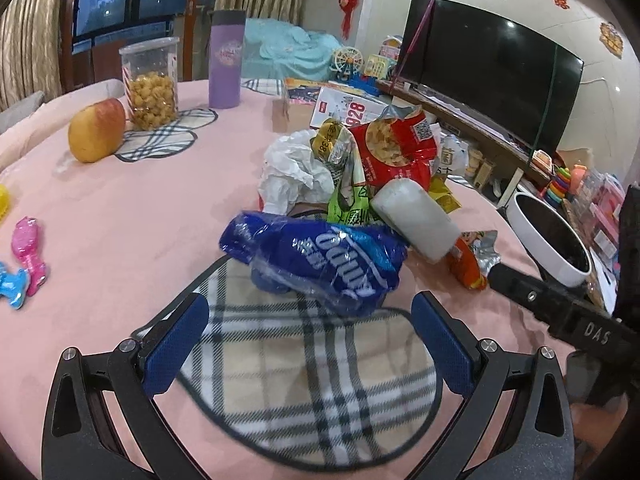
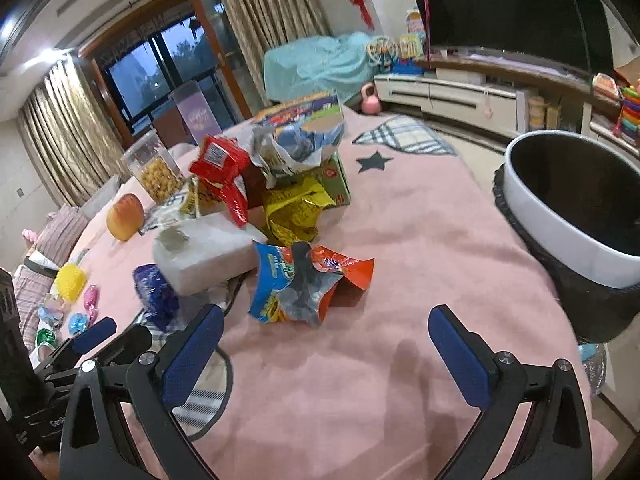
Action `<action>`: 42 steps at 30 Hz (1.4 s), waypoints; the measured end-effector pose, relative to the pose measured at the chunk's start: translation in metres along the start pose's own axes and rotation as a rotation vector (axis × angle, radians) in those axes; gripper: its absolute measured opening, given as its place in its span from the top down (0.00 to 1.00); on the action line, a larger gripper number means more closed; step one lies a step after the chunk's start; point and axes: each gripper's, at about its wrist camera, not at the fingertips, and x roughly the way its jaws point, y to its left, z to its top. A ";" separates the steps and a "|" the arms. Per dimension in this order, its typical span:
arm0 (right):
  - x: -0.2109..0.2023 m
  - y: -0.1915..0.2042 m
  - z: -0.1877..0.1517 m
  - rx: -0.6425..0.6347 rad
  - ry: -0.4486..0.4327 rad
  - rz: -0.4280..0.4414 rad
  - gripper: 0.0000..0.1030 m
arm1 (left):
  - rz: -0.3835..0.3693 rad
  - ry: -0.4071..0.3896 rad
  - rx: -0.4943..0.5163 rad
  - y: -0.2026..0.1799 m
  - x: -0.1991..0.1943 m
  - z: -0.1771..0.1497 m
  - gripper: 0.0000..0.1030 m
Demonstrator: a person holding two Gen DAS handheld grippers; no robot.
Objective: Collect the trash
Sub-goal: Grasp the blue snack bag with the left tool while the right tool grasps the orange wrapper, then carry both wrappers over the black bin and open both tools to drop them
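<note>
A heap of trash lies on the pink tablecloth (image 1: 120,208). Nearest my left gripper (image 1: 308,344) is a crumpled blue plastic wrapper (image 1: 316,260), just beyond its open, empty fingers. Behind that wrapper are a white block (image 1: 416,220), a green wrapper (image 1: 352,204), crumpled white paper (image 1: 292,168) and a red snack bag (image 1: 396,148). My right gripper (image 2: 326,360) is open and empty, a short way before an orange-and-blue snack wrapper (image 2: 308,284). The white block (image 2: 204,256), a yellow wrapper (image 2: 296,208) and the red bag (image 2: 224,172) lie beyond. The white-rimmed trash bin (image 2: 572,216) stands at the table's right edge.
An apple (image 1: 96,130), a jar of snacks (image 1: 150,84) and a purple cup (image 1: 226,64) stand at the far left. Small candies (image 1: 28,252) lie at the left edge. A checked mat (image 1: 312,380) lies under my left gripper. A TV (image 1: 488,68) and shelves are beyond the table.
</note>
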 end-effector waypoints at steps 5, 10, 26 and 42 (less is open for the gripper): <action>0.017 -0.004 0.004 0.008 0.049 0.012 0.07 | -0.018 0.035 0.003 -0.002 0.014 0.006 0.30; 0.026 -0.010 0.006 0.034 0.083 0.035 0.48 | -0.053 0.075 0.026 -0.008 0.023 0.002 0.61; 0.005 -0.014 -0.004 0.051 0.057 0.087 0.94 | -0.078 -0.010 0.064 -0.014 -0.019 -0.011 0.73; -0.046 -0.046 -0.006 0.105 -0.032 0.051 0.94 | -0.193 -0.043 0.218 -0.083 -0.039 -0.012 0.73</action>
